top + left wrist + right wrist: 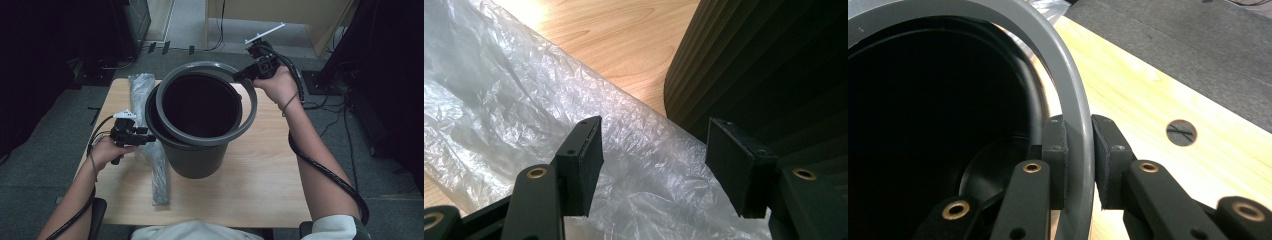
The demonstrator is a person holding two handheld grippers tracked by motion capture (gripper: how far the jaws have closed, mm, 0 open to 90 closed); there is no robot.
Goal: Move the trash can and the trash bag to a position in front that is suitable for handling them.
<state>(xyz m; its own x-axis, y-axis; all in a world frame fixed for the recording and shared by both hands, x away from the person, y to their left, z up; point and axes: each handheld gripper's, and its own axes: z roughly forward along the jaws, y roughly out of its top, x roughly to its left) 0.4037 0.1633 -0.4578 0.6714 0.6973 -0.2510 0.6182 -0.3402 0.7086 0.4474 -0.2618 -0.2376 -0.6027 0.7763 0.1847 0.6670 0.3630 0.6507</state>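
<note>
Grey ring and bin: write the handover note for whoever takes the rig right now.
Right tongs: shut on the grey ring, holding it tilted above the bin's mouth.
Left tongs: open, holding nothing, beside the bin over the clear plastic bag.
Bin stands upright mid-table; the bag lies flat along its left side.
Done: ring lifted off the rim.
Left, probably: line the bin with the bag, then seat the ring again.

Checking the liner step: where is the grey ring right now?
In the high view, the grey ring sits tilted over the bin, its right edge clamped by the right gripper.
</note>
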